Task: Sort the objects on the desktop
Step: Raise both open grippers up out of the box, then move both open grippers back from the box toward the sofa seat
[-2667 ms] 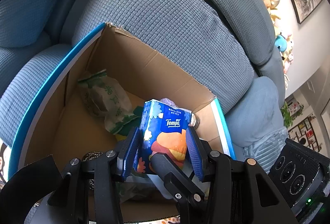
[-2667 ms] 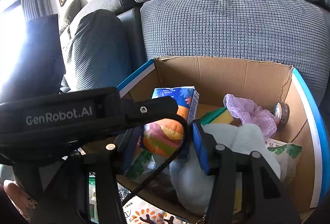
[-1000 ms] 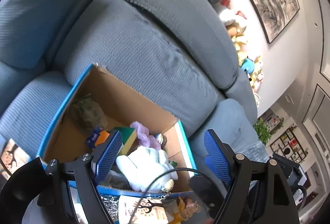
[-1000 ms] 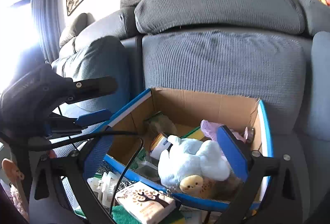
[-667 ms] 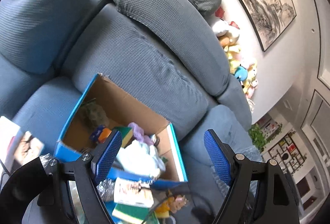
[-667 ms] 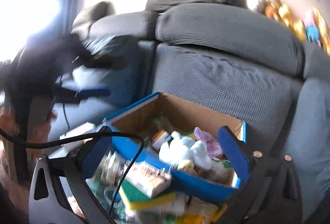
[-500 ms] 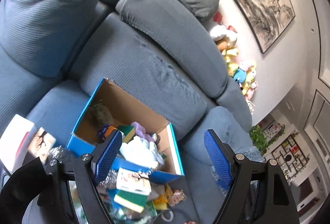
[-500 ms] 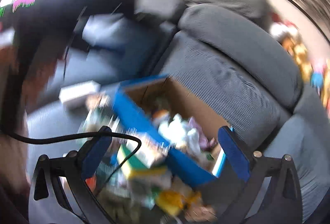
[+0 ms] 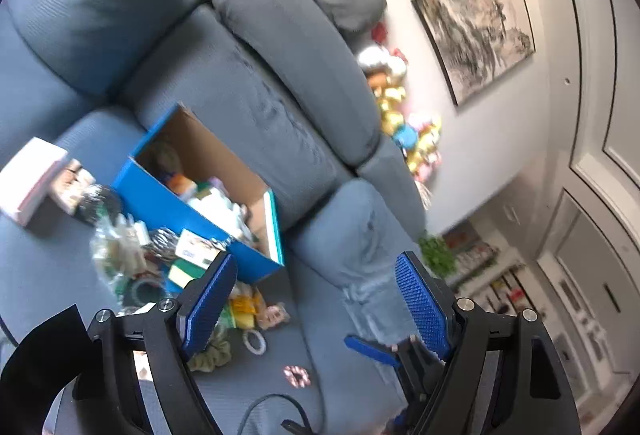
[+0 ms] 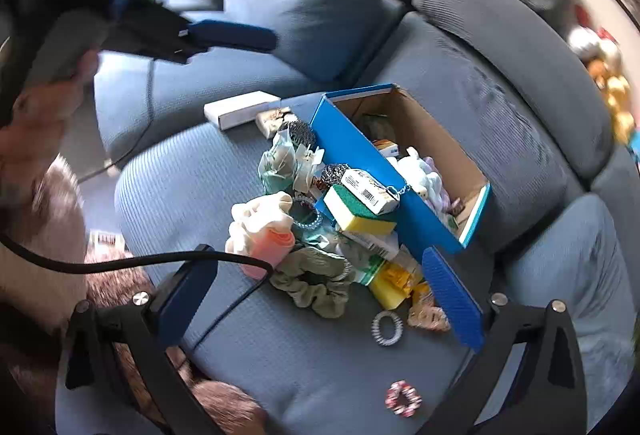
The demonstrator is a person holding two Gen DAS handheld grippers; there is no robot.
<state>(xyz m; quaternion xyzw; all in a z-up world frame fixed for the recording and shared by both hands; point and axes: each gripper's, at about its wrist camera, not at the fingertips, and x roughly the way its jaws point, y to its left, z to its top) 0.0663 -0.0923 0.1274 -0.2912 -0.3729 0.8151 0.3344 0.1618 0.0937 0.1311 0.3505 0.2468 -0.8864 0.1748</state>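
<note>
Box contents blur together in both views. Left tool point(image 9: 316, 299) gapes wide, empty – the blue box point(image 9: 188, 205) sits ahead-left on the sofa, clutter half hidden behind its left finger. Right tool point(image 10: 320, 299), also spread and empty, alone shows the pile plainly – sponge point(image 10: 356, 209), green scrunchie point(image 10: 316, 281) between its fingers

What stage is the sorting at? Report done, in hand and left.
Done: the blue box on the sofa already holds a white plush and other things. In hand: nothing; the left claw and right claw are both open and empty. Left: a pile beside the box, including a yellow-green sponge, a green scrunchie, a coil hair tie and a red scrunchie.
</note>
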